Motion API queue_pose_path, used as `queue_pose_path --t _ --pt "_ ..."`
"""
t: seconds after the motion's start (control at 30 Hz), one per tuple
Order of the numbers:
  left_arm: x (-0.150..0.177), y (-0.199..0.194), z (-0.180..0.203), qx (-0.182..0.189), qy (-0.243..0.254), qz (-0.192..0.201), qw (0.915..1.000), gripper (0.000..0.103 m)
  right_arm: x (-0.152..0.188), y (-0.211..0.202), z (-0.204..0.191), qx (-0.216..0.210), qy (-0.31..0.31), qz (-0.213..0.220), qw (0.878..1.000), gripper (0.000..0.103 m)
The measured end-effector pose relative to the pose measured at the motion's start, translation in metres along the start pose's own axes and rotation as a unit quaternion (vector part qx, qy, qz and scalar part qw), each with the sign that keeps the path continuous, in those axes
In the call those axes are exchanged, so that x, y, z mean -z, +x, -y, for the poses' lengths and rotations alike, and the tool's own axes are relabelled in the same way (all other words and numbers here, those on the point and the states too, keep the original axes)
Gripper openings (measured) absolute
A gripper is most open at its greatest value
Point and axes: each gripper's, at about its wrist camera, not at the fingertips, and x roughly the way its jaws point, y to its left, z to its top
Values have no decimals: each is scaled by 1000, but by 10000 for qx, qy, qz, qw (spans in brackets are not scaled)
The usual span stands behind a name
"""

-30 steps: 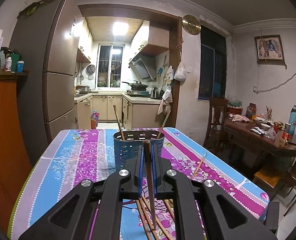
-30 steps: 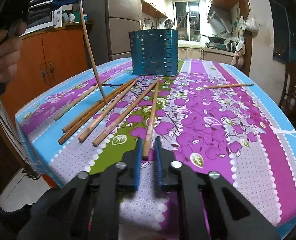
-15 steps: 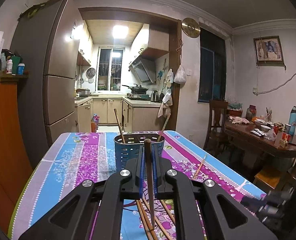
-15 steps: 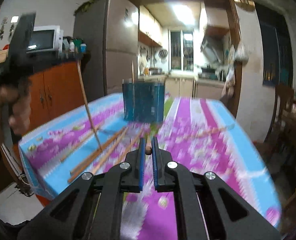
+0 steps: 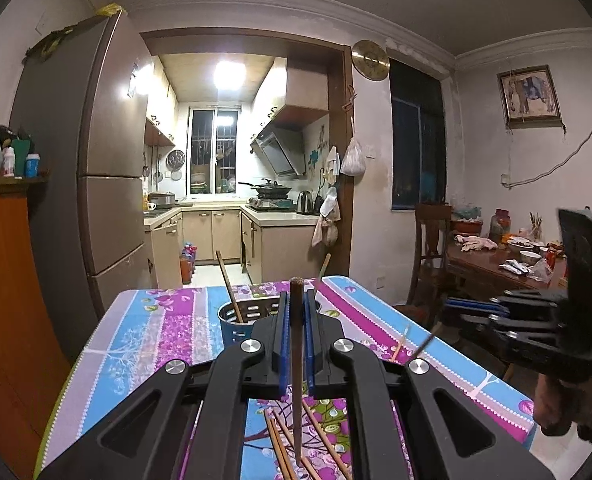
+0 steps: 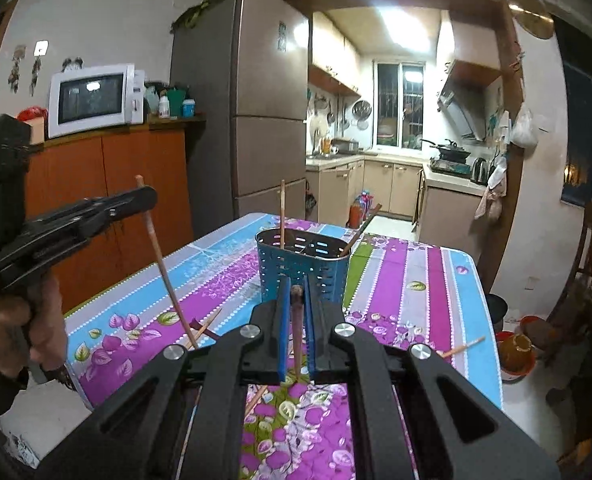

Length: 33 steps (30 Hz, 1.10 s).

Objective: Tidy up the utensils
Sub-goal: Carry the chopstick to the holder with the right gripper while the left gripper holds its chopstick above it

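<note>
We are holding one chopstick (image 5: 296, 344) pinched in the left gripper (image 5: 296, 320) and another chopstick (image 6: 296, 320) pinched in the right gripper (image 6: 296, 312), both hanging below the jaws. The blue holder (image 6: 302, 266) is standing just ahead of both jaws. We should be lowering each tip slowly inside its rim. Two sticks (image 6: 282, 216) already inside are leaning and may be blocking; loose chopsticks (image 5: 320, 436) are lying under the jaws.

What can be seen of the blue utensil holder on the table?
The blue utensil holder is a perforated, metal-looking oval cup with slots near its rim. It stands upright on the floral tablecloth, toward the far end. Two chopsticks lean inside it, sticking out above the rim. Neither gripper touches it.
</note>
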Motion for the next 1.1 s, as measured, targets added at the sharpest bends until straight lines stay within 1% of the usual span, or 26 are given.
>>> queue_pose_path --t 0.03,0.1,0.2,0.3,0.37,0.5,0.73,0.8,0.9,1.0,1.1 --pt "-2 0 1 -6 25 -8 10000 8 -6 5 0 -15 -18 -98 9999 5" --pt "-4 0 1 -33 72 10 10000 8 -12 8 -1 17 -82 -169 9998 5" --pt "-4 1 -3 -40 70 62 9999 8 -23 8 -4 -53 -104 -259 9996 5" --pt "1 1 -8 14 32 160 9999 8 -33 6 -4 -164 -26 -327 9993 5" --pt "5 5 -12 -27 53 216 9997 8 -39 4 -6 -184 -36 -380 9991 5" --pt "13 10 -17 -68 5 218 9997 8 -49 0 -9 -186 -109 -513 9985 5" --pt "14 21 -20 -91 -73 138 9998 8 -56 0 -5 -284 -21 -654 9975 5" --pt "9 23 -19 -119 -87 129 9998 8 -59 2 -5 -304 3 -665 9973 5" --pt "-1 28 -17 -175 -48 146 9997 8 -71 7 -2 -318 13 -670 9972 5" --pt "-25 34 -18 -256 -32 255 9993 8 -91 11 4 -298 75 -623 9976 5" --pt "-55 43 -24 -326 -107 365 9987 8 -119 18 14 -248 160 -589 9978 5"
